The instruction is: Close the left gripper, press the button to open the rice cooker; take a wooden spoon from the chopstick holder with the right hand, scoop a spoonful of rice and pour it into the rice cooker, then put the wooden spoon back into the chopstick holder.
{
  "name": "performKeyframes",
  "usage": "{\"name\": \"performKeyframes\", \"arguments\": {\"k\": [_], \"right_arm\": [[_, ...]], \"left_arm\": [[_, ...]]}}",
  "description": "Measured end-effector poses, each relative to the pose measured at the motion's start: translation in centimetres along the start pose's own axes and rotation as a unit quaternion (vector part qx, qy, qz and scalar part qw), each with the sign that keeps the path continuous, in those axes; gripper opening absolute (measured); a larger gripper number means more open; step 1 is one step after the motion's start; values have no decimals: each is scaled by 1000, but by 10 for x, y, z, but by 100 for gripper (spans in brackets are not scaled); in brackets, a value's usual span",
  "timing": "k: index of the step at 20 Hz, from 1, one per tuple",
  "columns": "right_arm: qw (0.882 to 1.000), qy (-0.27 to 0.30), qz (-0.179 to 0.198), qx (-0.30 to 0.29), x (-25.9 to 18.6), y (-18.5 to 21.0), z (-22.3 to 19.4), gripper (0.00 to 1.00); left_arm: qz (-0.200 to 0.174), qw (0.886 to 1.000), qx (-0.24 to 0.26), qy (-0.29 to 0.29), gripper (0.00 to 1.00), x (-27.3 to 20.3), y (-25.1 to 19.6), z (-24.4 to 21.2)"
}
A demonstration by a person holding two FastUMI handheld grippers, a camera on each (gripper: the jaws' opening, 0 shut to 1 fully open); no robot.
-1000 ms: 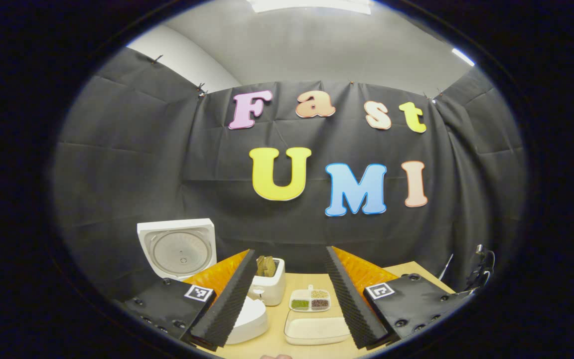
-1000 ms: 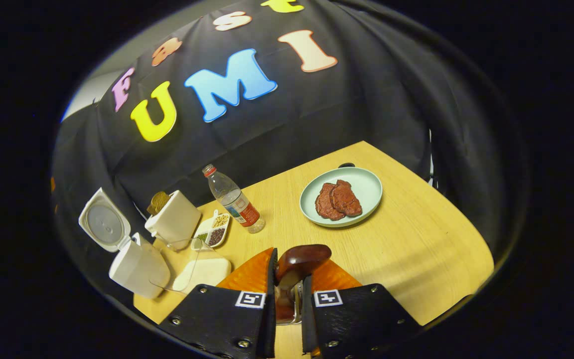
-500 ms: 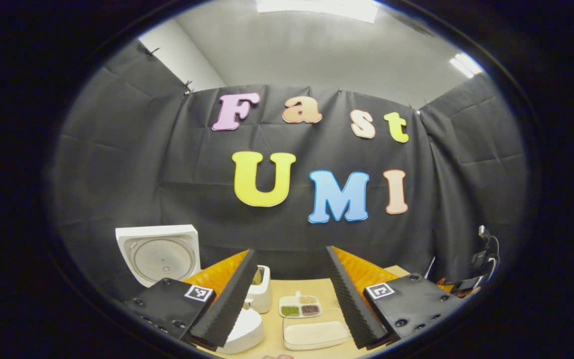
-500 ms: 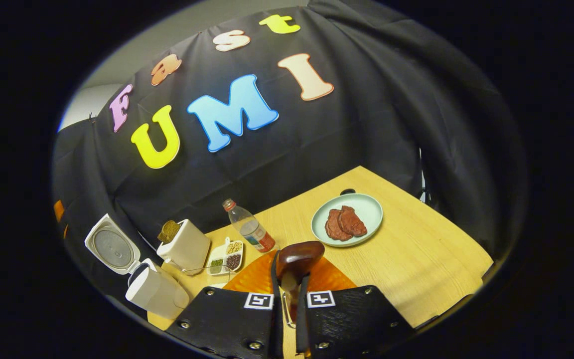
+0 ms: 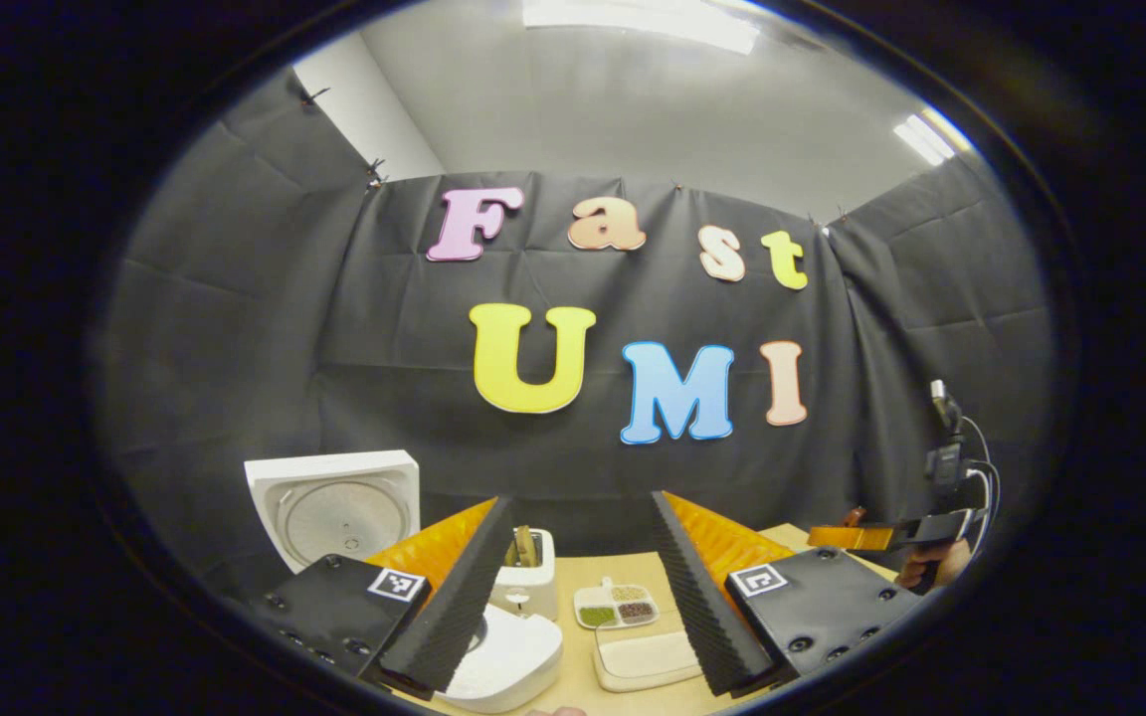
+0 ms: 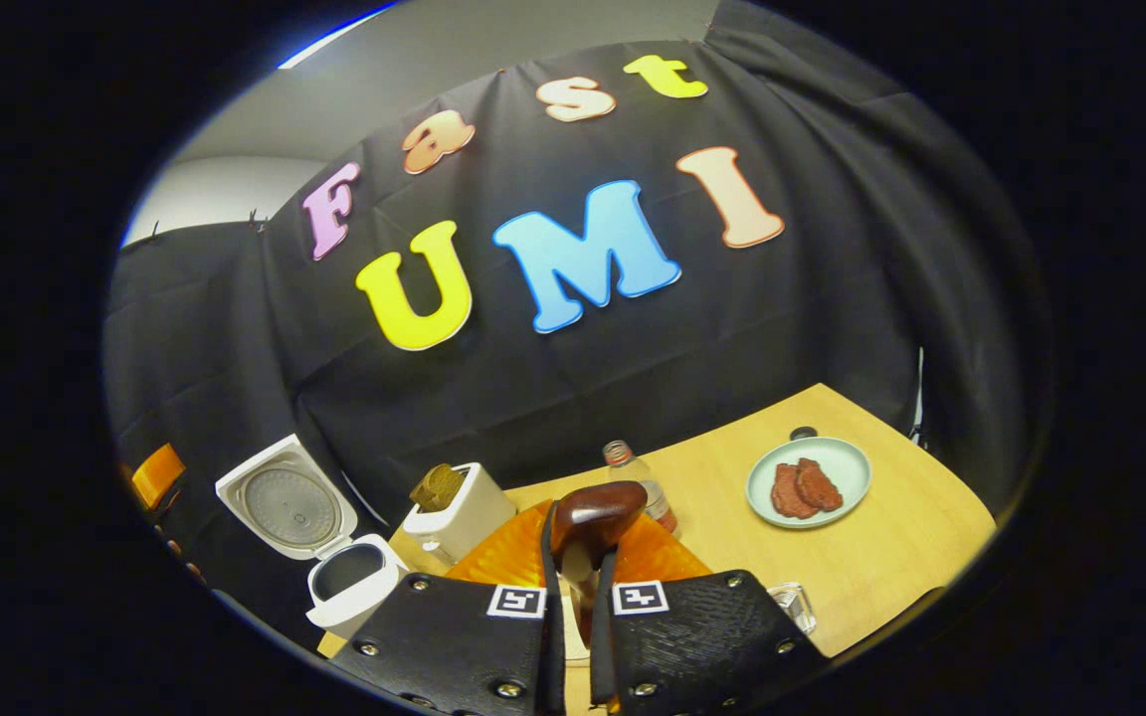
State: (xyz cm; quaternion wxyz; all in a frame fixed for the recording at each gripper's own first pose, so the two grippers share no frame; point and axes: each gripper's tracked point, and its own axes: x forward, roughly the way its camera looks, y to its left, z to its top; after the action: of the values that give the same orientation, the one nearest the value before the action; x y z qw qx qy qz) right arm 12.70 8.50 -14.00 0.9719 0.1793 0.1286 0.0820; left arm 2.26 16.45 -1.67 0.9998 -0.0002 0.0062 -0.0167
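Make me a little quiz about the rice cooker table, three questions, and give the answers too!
1. True or false: the rice cooker has its lid up.
2. What does the right gripper hold? A) a bottle B) the wooden spoon C) nothing
3. Fill in: the green plate holds two slices of ____.

Key
1. True.
2. B; both fingers press on its handle.
3. Meat, as far as the picture shows.

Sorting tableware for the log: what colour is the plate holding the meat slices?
Pale mint green; the plate shows best in the right gripper view, on the table's far right.
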Motion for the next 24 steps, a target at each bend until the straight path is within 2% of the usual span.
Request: {"name": "performKeyframes", "arguments": {"k": [3,5,6,9,11,13,15,16,19,24], "right_arm": [[999,27,28,-6,32,33,-29,10],[998,47,39,-8,53,47,-53,10],[997,58,40,-14,63,51,-66,10],[995,88,39,-28,89,56,-104,10],[993,105,27,-40,101,54,-126,10],[992,117,15,-45,108,52,-143,10],[990,131,11,-43,115,54,-159,10],[991,129,10,-45,116,57,-162,10],[990,133,23,-42,115,74,-169,10],[988,148,40,13,110,93,-179,10]], "left_arm": [[6,1000,-5,9,93,-5,14,-8],[22,1000,-6,13,98,-9,28,-10],[33,999,-8,17,95,-11,35,-13],[57,998,-8,24,93,-20,54,-18],[69,997,-5,31,95,-26,66,-24],[78,996,-1,36,93,-28,76,-27],[85,995,6,42,96,-31,84,-31],[89,995,10,46,93,-32,88,-35],[93,994,8,53,96,-34,94,-40],[98,994,-2,50,96,-32,102,-41]]}}
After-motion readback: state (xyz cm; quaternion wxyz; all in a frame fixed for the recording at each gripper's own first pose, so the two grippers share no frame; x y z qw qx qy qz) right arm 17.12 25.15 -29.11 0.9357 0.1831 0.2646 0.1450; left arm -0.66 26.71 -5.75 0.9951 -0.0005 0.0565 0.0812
